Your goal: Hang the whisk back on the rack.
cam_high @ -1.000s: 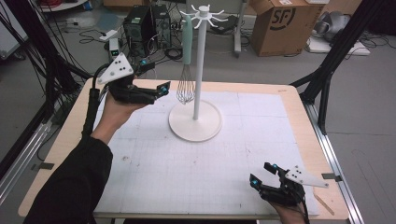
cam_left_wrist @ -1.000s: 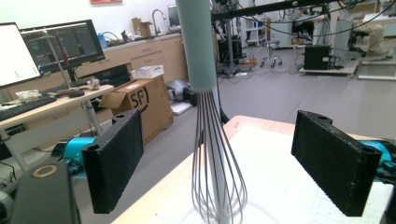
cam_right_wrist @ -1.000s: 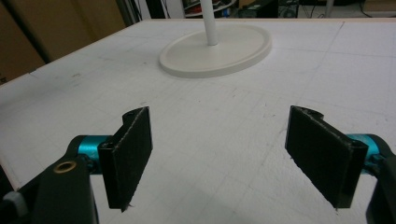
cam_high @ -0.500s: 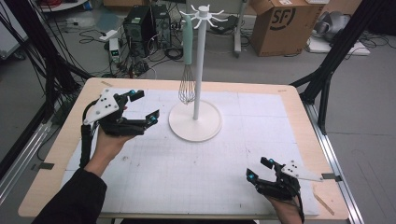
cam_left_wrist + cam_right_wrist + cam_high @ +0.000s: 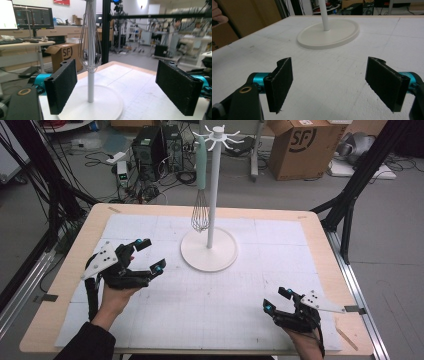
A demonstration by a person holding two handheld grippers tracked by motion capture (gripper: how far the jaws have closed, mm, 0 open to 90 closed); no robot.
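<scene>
A white hanging stand [image 5: 214,195] with a round base [image 5: 208,251] rises at the table's far middle. A whisk [image 5: 200,212] with a pale green handle hangs from one of its top hooks, wire head down. My left gripper [image 5: 151,256] is open and empty, left of the base and apart from it. In the left gripper view the whisk [image 5: 90,45] and the pole [image 5: 91,85] show between the wide jaws of the left gripper [image 5: 125,91]. My right gripper [image 5: 278,300] is open and empty near the table's front right; the base [image 5: 329,32] lies ahead of the right gripper [image 5: 337,87].
A white gridded mat [image 5: 200,305] covers the wooden table [image 5: 320,227]. Black frame struts [image 5: 350,195] stand at the table's sides. On the floor beyond are a cardboard box [image 5: 300,145], computer gear [image 5: 150,150] and cables.
My left gripper has drawn back from the whisk, moving left and toward the front of the table, still open. The right gripper has barely shifted.
</scene>
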